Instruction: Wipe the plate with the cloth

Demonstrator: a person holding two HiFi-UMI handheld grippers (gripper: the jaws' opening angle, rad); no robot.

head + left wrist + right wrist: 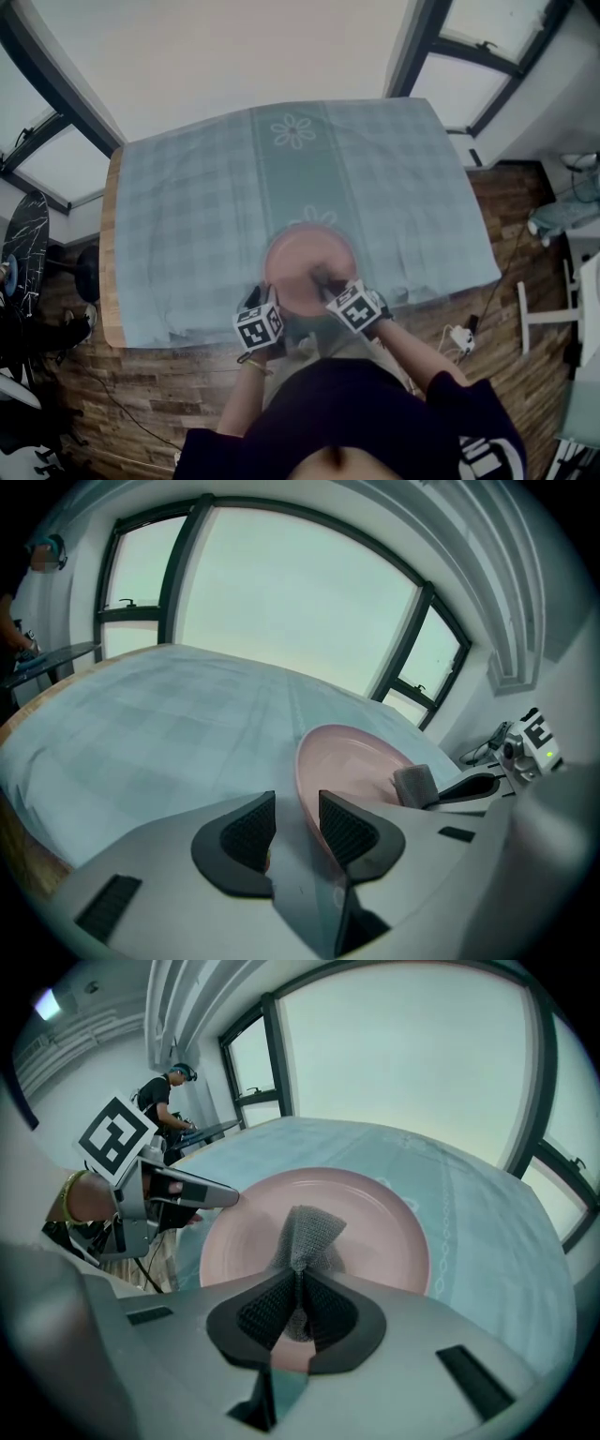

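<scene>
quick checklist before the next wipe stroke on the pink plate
1. Cloth clamped in right gripper: ok.
2. Cloth over the plate: ok.
3. Cloth touching the plate's surface: cannot tell.
4. Left gripper steadying the plate: not ok, jaws stand apart around its rim.
5. Plate fully on the tablecloth: cannot tell, the grippers cover its near edge.

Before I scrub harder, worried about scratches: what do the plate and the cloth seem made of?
The plate looks pink, smooth and evenly coloured: probably glazed ceramic, possibly plastic. The cloth is grey with a visible knitted mesh and folds limply: a soft textile.
</scene>
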